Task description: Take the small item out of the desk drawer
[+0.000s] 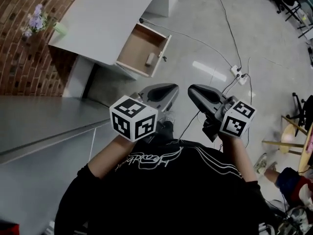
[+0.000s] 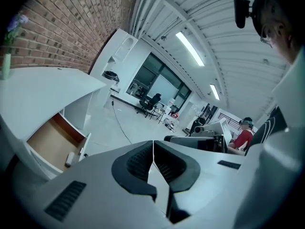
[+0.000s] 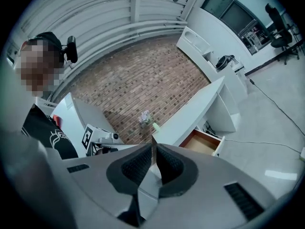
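While both pairs of jaws are pressed together with nothing between them, my left hand-held gripper (image 1: 168, 91) and right hand-held gripper (image 1: 194, 92) hang side by side before my chest, well apart from the open drawer (image 1: 134, 48). Bare grey floor (image 1: 195, 13) lies between, crossed by a thin cable (image 1: 195, 39) that runs to a power strip (image 1: 238, 72). The small item (image 1: 150, 59) lies inside the drawer near its front panel; it is pale and too small to identify. The white counter (image 1: 107, 13) meets a brick wall (image 1: 24, 62), with purple flowers (image 1: 35, 21) at its corner.
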{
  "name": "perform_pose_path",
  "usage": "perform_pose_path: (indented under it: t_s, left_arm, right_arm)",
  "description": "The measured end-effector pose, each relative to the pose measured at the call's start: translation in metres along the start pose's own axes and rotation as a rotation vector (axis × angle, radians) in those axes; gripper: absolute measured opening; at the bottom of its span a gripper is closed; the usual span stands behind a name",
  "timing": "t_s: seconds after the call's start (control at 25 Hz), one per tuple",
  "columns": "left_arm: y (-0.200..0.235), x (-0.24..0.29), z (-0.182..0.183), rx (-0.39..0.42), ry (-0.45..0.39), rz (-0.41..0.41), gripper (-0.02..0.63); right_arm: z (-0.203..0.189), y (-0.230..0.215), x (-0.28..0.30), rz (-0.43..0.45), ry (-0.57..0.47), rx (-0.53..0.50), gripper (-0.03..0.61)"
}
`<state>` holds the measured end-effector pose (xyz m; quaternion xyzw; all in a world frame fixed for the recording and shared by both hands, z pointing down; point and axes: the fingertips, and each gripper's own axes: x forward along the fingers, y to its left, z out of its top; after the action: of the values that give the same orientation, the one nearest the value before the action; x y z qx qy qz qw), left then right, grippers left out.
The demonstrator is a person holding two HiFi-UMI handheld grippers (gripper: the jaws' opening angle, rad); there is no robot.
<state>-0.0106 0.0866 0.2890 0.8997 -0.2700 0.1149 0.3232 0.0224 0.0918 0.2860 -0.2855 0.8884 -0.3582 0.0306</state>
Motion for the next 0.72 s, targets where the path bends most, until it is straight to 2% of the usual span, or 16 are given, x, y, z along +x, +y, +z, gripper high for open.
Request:
perform_pose_path:
  t_s: [0.28, 0.52, 0.72]
  left_arm:
    - [0.089, 0.044, 0.013, -0.047, 0.047, 0.060, 0.026]
    - [0.143, 0.058, 0.001, 0.031, 0.094, 0.136, 0.028]
    - [0.200, 0.079, -0.014, -0.018, 0.124, 0.191, 0.028]
  right_arm:
    - [0.016, -0.059, 0.058, 0.011, 0.122, -0.068, 0.058]
    - [0.005, -0.087, 0.070, 0.017, 0.114, -0.022, 0.058]
    - [0.005, -0.131, 0.077, -0.027, 0.139, -0.032, 0.058]
